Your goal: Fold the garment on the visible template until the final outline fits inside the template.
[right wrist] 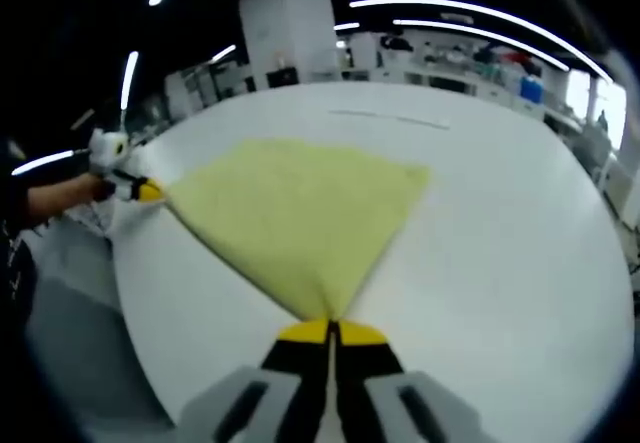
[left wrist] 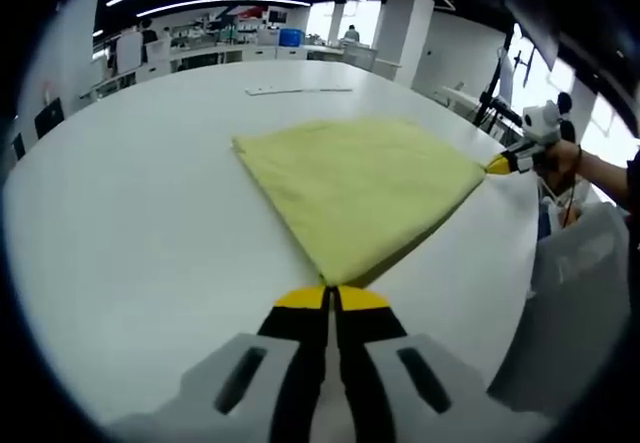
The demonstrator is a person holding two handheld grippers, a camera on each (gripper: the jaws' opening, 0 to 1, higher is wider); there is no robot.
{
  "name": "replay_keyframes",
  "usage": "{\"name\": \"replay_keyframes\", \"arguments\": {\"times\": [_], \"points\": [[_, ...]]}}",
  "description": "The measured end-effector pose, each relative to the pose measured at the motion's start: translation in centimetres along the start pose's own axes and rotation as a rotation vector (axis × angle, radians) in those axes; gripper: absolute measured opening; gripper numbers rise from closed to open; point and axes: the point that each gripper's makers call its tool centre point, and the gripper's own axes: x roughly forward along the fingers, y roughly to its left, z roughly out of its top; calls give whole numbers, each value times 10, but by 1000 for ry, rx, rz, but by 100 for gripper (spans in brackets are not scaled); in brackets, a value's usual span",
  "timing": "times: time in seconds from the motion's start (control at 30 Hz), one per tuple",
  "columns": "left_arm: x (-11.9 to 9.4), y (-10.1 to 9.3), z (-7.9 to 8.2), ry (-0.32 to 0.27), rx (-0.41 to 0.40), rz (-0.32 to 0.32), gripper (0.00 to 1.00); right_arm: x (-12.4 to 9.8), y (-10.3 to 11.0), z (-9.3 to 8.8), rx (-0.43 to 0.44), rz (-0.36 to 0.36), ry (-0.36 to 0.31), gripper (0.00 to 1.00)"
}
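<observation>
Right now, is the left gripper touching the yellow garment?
Touching. In the left gripper view, the left gripper is shut on a corner of the yellow garment, the cloth running straight into its yellow tips.

No legible text, label, brand, number or sign appears in either view. The yellow garment (left wrist: 360, 188), the white table (left wrist: 150, 223) and the yellow-tipped fingers (left wrist: 300, 298) carry no readable markings. Objects on the distant background benches are too small and blurred to read.
</observation>
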Motion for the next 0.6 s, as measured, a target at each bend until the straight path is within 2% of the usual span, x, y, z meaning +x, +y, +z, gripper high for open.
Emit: {"name": "replay_keyframes", "arguments": {"times": [0.17,0.27,0.4,0.6], "points": [[0,-1,1,3,13,-6,1,-1,1,0,21,-6,-3,0],[0,-2,3,-3,7,-3,9,-1,1,2,21,-7,-6,1],[-2,-4,9,-15,0,0,25,-2,2,7,16,-6,-24,16],[-4,-6,18,-48,-1,0,41,-5,7,16,-14,1,-40,38]]}}
